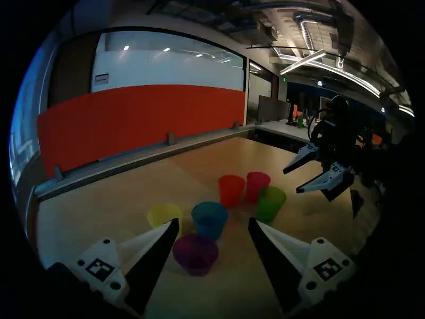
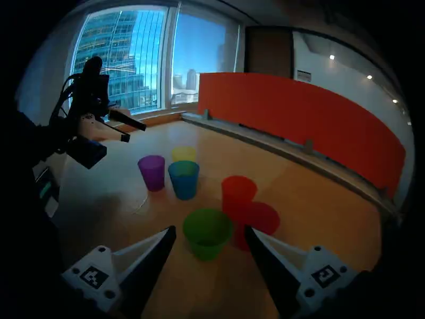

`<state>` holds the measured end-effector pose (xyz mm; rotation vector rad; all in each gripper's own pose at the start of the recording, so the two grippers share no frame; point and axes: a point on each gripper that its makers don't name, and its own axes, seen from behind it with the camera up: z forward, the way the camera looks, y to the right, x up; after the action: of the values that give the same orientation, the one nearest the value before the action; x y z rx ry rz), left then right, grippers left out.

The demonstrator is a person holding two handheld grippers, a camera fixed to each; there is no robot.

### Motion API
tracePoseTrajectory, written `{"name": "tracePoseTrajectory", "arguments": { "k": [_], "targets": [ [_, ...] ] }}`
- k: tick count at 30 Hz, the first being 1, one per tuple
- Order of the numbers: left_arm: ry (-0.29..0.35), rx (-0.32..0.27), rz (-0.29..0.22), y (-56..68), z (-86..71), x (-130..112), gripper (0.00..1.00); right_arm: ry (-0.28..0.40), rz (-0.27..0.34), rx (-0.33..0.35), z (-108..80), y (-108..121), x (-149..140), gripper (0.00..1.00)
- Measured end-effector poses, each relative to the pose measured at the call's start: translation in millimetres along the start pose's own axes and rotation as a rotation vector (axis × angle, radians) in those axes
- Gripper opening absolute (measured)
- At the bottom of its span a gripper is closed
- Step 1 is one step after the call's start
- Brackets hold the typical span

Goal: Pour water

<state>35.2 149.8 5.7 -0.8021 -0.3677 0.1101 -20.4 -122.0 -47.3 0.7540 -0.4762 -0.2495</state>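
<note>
White-and-black fingers of the left gripper point(image 1: 212, 222) stand wide apart and hold nothing. They frame the purple cup point(image 1: 195, 254) just ahead, probably lined up for a grasp. The right gripper point(image 2: 209, 229) is likewise spread and empty, with the green cup point(image 2: 207, 231) just ahead of its fingers. Beyond, the blue cup point(image 1: 209, 218), yellow cup point(image 1: 164, 215), red cup point(image 1: 231, 189) and pink cup point(image 1: 257, 184) cluster upright on the wooden tabletop point(image 1: 106, 212), within either gripper's reach. Whether any cup holds water I cannot tell.

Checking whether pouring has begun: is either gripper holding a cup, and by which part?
Nothing is held. The left gripper is open before the purple cup, the right gripper open before the green cup.
</note>
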Motion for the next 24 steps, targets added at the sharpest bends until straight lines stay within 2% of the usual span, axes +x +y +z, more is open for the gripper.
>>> {"name": "tracePoseTrajectory", "arguments": {
  "k": [11,24],
  "targets": [
    [-0.02,0.001,0.007,-2.7,11.6,-5.8,0.97,-0.034,0.002,0.022,18.5,-4.2,-18.0,1.0],
    [-0.048,-0.014,0.025,1.3,30.6,-9.9,0.97,-0.052,0.005,0.02,30.6,0.3,-29.8,1.0]
  ]
}}
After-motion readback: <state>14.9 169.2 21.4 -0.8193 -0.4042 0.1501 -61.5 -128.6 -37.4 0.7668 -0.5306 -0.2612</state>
